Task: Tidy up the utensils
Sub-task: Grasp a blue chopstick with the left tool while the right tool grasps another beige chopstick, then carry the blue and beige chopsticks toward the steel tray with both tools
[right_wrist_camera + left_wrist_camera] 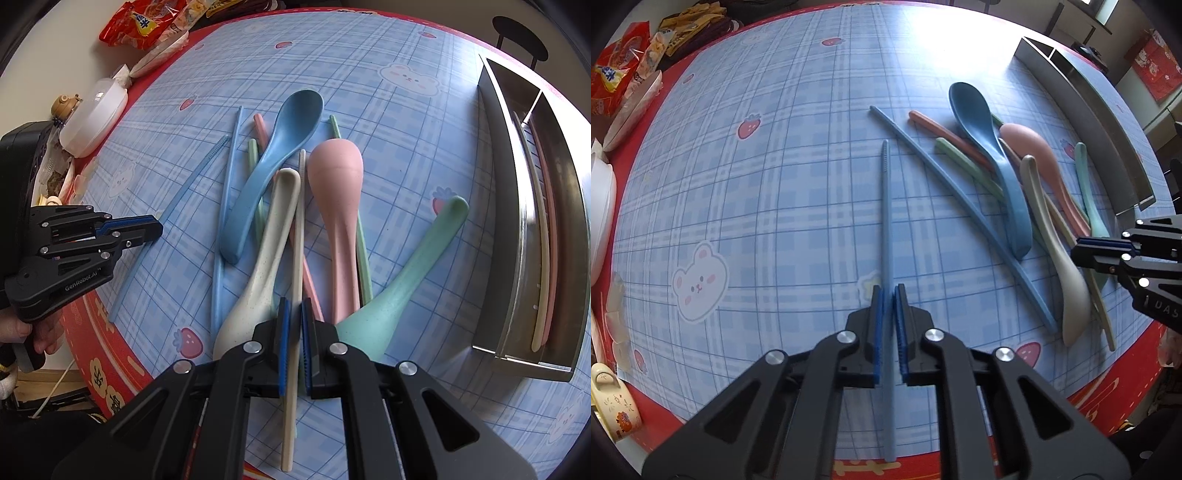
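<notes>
My left gripper (888, 290) is shut on a blue chopstick (886, 206) that lies lengthwise on the plaid tablecloth. A second blue chopstick (960, 206) lies slanted to its right. Beyond that is a heap of utensils: a blue spoon (982, 125), a pink spoon (336, 173), a cream spoon (266, 254), a mint spoon (410, 273), and pink and green chopsticks. My right gripper (295, 302) is shut on a cream chopstick (299, 229) lying across the heap. A metal tray (498, 206) at the right holds a cream and a pink chopstick.
Snack packets (142, 22) and a white lidded bowl (94, 114) stand along the far left edge. A cup (613, 402) and plates (631, 107) line the left side. The red table border (107, 369) marks the near edge. A hand holds the left gripper (159, 228).
</notes>
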### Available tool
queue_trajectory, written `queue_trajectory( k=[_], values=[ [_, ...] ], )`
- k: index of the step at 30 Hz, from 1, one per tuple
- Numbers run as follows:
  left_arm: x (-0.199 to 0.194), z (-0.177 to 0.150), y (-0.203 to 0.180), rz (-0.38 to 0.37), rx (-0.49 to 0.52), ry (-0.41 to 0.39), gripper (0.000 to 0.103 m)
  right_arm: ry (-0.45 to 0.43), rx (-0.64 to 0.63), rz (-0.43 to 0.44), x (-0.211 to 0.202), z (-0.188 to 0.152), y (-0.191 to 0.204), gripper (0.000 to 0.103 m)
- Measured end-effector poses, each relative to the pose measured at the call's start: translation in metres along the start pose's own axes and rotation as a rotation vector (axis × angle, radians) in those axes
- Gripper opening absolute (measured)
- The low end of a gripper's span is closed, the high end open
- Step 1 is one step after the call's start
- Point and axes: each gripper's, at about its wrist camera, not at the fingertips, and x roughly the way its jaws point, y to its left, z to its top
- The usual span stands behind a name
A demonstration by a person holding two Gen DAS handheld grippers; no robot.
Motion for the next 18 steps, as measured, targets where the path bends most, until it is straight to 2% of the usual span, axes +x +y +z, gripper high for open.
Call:
queue_trajectory(
  k=[2, 7, 14, 18],
  values=[
    [-0.001, -0.001, 0.005, -0.011, 0.005, 0.002, 0.013, 0.007, 0.003, -0.003, 0.001, 0.000, 0.000, 0.007],
    [-0.006, -0.018, 0.011, 0.023, 0.054, -0.008, 0.016, 0.013, 0.001, -0.013, 0.002, 0.000, 0.001, 0.007],
    [-0.013, -0.050, 0.023, -0.008, 0.063, -0.066, 0.016, 0.043, -0.009, -0.054, 0.005, 0.006, 0.008, 0.007],
    [-0.016, -0.068, 0.024, 0.001, 0.063, -0.128, 0.015, 0.052, -0.023, -0.087, 0.007, 0.007, 0.014, 0.007]
  ],
)
